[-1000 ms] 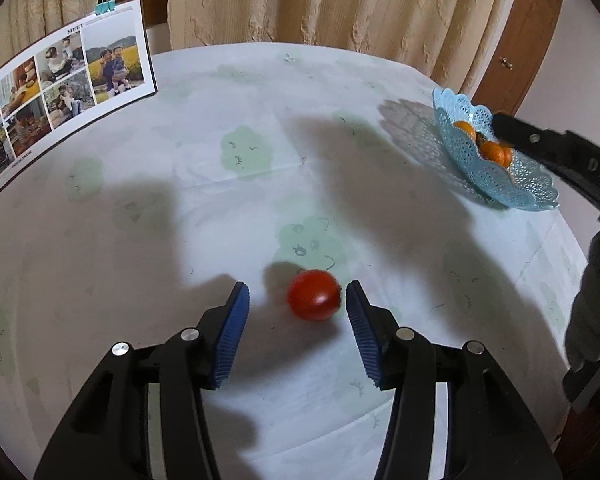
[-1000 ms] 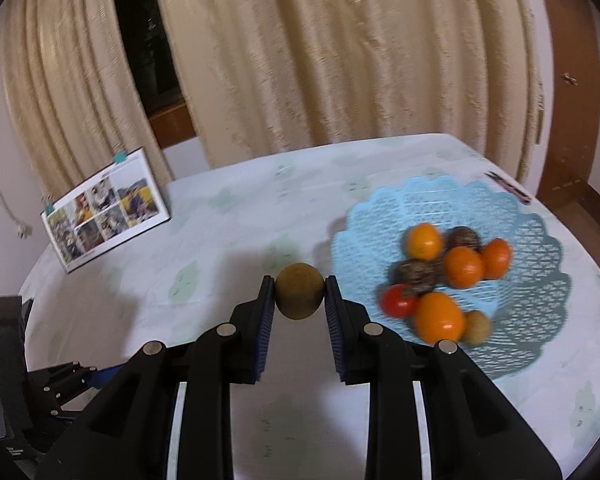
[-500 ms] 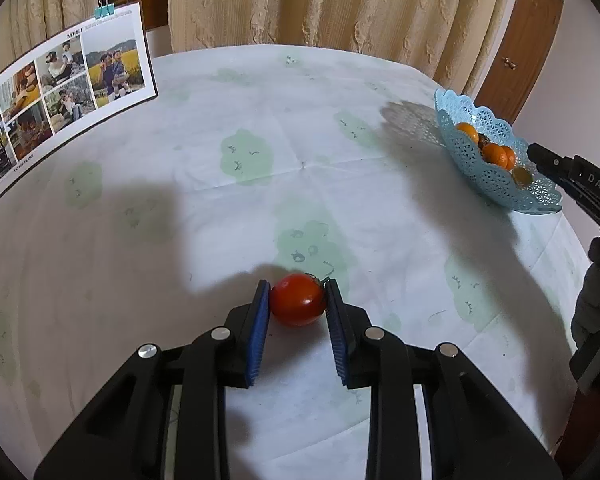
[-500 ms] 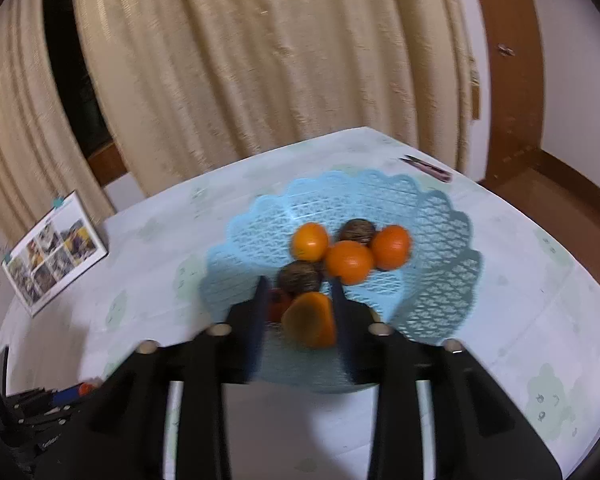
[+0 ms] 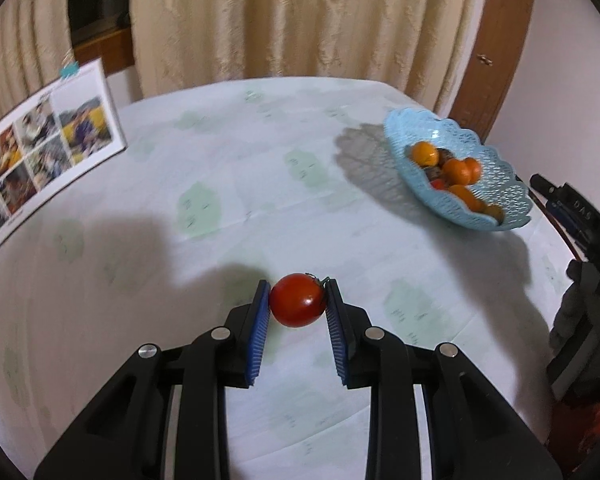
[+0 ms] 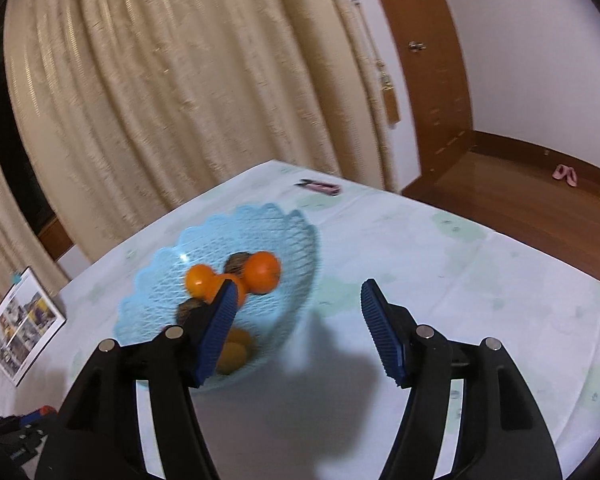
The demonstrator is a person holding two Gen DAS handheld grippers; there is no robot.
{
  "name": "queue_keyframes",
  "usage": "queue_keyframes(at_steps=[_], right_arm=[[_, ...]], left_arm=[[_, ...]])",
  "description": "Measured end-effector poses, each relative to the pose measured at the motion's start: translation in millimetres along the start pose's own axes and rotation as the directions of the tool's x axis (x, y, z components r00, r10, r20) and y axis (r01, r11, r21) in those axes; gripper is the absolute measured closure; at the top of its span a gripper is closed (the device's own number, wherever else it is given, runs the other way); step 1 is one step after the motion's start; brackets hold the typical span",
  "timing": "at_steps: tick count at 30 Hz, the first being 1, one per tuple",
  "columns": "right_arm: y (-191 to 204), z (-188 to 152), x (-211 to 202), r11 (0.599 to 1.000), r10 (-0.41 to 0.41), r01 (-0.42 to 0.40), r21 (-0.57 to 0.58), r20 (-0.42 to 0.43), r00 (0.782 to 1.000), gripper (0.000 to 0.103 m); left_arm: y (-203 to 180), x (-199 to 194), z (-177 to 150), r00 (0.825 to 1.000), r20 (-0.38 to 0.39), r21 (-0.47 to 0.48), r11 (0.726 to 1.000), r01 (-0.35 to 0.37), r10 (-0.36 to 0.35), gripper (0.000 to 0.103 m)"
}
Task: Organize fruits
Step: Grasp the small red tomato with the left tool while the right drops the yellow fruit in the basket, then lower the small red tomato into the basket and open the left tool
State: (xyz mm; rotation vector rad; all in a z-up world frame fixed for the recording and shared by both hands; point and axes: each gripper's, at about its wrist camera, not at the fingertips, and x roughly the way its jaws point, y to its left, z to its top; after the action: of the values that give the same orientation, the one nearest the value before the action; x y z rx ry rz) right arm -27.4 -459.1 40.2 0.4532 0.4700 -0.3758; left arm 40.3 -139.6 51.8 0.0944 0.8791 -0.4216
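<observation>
My left gripper (image 5: pixel 297 300) is shut on a red tomato (image 5: pixel 296 300) and holds it above the pale tablecloth. A light blue lattice basket (image 5: pixel 496 196) stands at the right of the table with several oranges and dark fruits in it. In the right wrist view the same basket (image 6: pixel 172 252) holds oranges (image 6: pixel 262 266) and brown fruits. My right gripper (image 6: pixel 298 308) is open and empty, just right of the basket and above its near rim. Its left finger (image 6: pixel 216 332) overlaps the basket's fruit.
A photo calendar (image 5: pixel 40 156) stands at the table's left, also in the right wrist view (image 6: pixel 20 328). A small pink and black object (image 6: pixel 320 187) lies near the table's far edge. Curtains hang behind. The other gripper and gloved hand (image 5: pixel 580 280) show at the right edge.
My left gripper closed on the tomato and lifted it off the table. My right gripper carried the brown fruit over the basket, opened, and is now empty.
</observation>
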Motion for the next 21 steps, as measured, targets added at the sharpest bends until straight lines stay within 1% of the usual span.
queue_keyframes(at_steps=[3, 5, 7, 10, 15, 21], right_arm=[[-7.4, -3.9, -2.3, 1.000, -0.017, 0.017, 0.010, 0.024, 1.000, 0.037], [-10.6, -5.7, -4.2, 1.000, -0.020, 0.019, 0.021, 0.038, 0.999, 0.033], [-12.9, -7.5, -6.2, 0.999, -0.019, 0.017, 0.033, 0.050, 0.999, 0.031], [-13.1, -8.0, -7.4, 0.999, -0.015, 0.013, 0.035, 0.062, 0.998, 0.031], [-14.0, -9.2, -10.0, 0.999, -0.003, 0.000, 0.044, 0.072, 0.997, 0.031], [-18.1, -9.4, -13.1, 0.998, 0.003, -0.008, 0.066, 0.083, 0.997, 0.031]], left_arm=[[-18.2, 1.8, 10.4, 1.000, 0.012, 0.038, 0.999, 0.009, -0.010, 0.075], [-30.3, 2.4, 16.5, 1.000, 0.021, 0.062, 0.998, 0.015, -0.016, 0.075], [-43.3, 2.5, 25.0, 0.999, 0.035, 0.084, 0.996, 0.020, -0.023, 0.075], [-62.3, 2.1, 39.4, 0.998, 0.061, 0.116, 0.993, 0.028, -0.035, 0.075], [-90.1, 8.0, 56.5, 0.996, 0.082, 0.163, 0.986, 0.028, -0.042, 0.075], [-122.8, 21.8, 71.9, 0.994, 0.093, 0.223, 0.974, 0.030, -0.052, 0.075]])
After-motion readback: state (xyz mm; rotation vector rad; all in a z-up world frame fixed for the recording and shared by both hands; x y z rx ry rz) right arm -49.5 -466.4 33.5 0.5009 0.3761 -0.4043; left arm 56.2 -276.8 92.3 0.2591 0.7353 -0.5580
